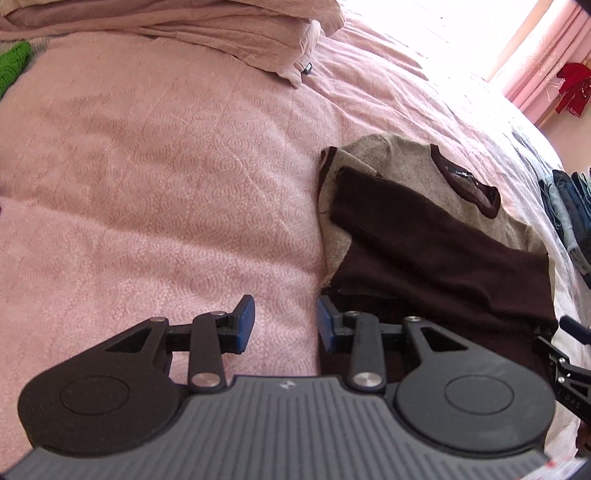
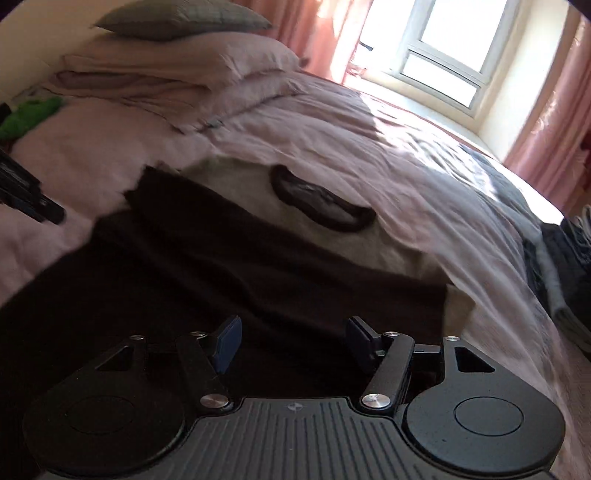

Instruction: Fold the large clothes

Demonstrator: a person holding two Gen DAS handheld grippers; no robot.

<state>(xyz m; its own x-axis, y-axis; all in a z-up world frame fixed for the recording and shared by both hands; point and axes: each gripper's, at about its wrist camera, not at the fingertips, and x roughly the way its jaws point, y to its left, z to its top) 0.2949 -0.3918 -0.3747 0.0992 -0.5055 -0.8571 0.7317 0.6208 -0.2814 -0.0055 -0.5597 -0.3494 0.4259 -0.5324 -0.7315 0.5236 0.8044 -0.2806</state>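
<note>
A beige sweater (image 1: 402, 173) with a dark brown collar (image 1: 469, 188) and dark brown sleeves (image 1: 424, 251) folded across it lies on the pink bedspread (image 1: 166, 166). My left gripper (image 1: 286, 321) is open just left of the sweater's near corner, with only bedspread between its blue pads. In the right wrist view the sweater (image 2: 240, 184) fills the foreground, collar (image 2: 321, 203) beyond. My right gripper (image 2: 294, 341) stands open over the dark brown cloth (image 2: 221, 266), gripping nothing. Each gripper shows at the edge of the other's view: right gripper (image 1: 570, 332), left gripper (image 2: 29, 195).
Pink pillows and folded bedding (image 1: 184, 29) lie at the head of the bed, with a green knitted item (image 1: 13, 62) beside them. A stack of folded jeans (image 1: 569, 214) sits at the bed's right edge. A bright window (image 2: 443, 48) and pink curtains (image 2: 554, 110) stand beyond.
</note>
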